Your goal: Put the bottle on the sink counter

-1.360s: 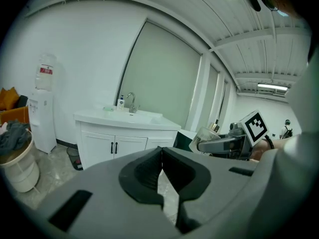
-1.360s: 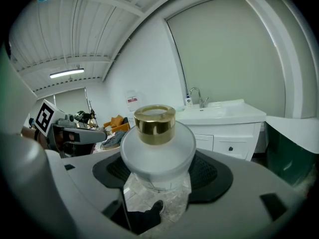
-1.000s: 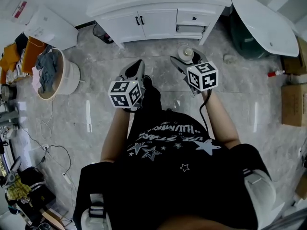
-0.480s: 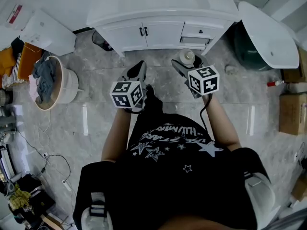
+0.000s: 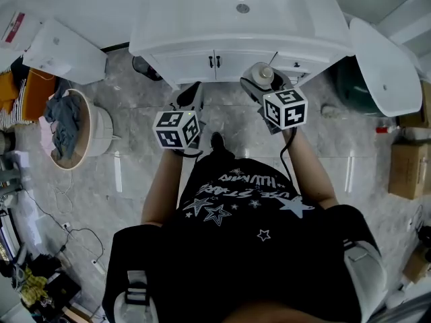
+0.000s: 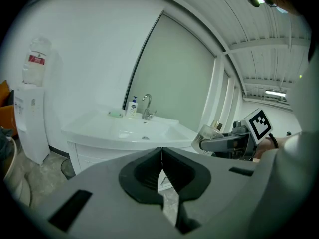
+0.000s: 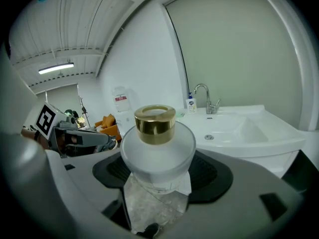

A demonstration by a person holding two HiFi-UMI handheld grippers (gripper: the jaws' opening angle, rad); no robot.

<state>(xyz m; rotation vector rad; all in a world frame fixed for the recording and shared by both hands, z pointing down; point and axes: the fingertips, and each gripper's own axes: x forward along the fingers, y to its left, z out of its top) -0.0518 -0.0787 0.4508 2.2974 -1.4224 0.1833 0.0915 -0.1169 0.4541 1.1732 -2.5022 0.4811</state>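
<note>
A frosted white bottle (image 7: 158,153) with a gold cap (image 7: 155,124) stands upright between the jaws of my right gripper (image 7: 159,176), which is shut on it. In the head view the bottle (image 5: 262,77) sits just in front of the white sink counter (image 5: 195,19), at its front right edge. My left gripper (image 5: 189,99) is shut with nothing in it, held level beside the right one; its jaws (image 6: 161,176) meet in the left gripper view. The bottle (image 6: 210,135) also shows there at the right, held off the counter (image 6: 99,128).
A basin with drain (image 5: 242,8), a chrome tap (image 7: 205,97) and a soap bottle (image 6: 132,106) are on the counter. A water dispenser (image 5: 57,46) and a laundry basket (image 5: 74,116) stand left. A white bathtub (image 5: 384,66) and cardboard boxes (image 5: 407,167) are at the right.
The person has stepped toward the sink cabinet; both grippers are now closer to the counter's front edge. The right gripper still holds the bottle.
</note>
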